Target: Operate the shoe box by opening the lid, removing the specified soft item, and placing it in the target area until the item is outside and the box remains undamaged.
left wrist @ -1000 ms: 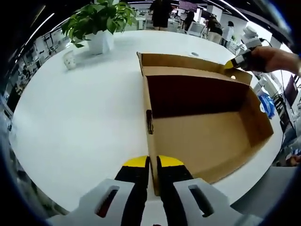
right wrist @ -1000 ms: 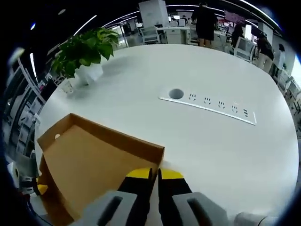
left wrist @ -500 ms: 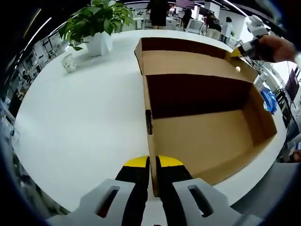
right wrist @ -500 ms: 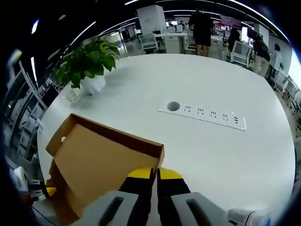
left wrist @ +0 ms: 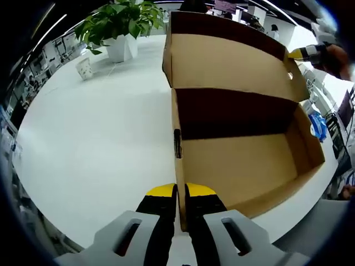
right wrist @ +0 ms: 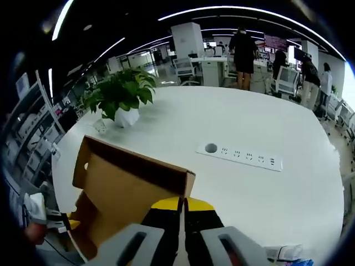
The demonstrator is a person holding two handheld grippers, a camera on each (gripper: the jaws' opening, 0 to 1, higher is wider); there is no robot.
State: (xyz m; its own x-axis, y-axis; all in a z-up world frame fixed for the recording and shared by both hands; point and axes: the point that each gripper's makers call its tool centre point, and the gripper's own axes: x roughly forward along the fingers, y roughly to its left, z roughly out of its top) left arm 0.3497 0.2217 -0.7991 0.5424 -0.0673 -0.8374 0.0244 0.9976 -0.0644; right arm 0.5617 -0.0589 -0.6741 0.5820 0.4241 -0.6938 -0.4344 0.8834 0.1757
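A round white table (right wrist: 277, 194) carries a leafy potted plant (right wrist: 121, 97) in a white pot near its far left edge, with a small patterned cup (left wrist: 84, 67) just beside it, closer to the rim. A strip of power sockets (right wrist: 239, 155) is set flush into the tabletop toward the middle. Beyond the table's far edge stand office desks and chairs (right wrist: 191, 62), and several people (right wrist: 243, 49) among them.

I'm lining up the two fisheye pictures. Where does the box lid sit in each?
Left gripper view: the lid stands raised at upper centre, behind the open box.
Right gripper view: the lid fills the lower left, its edge pinched by the right gripper.
Shared landmark: the potted plant.
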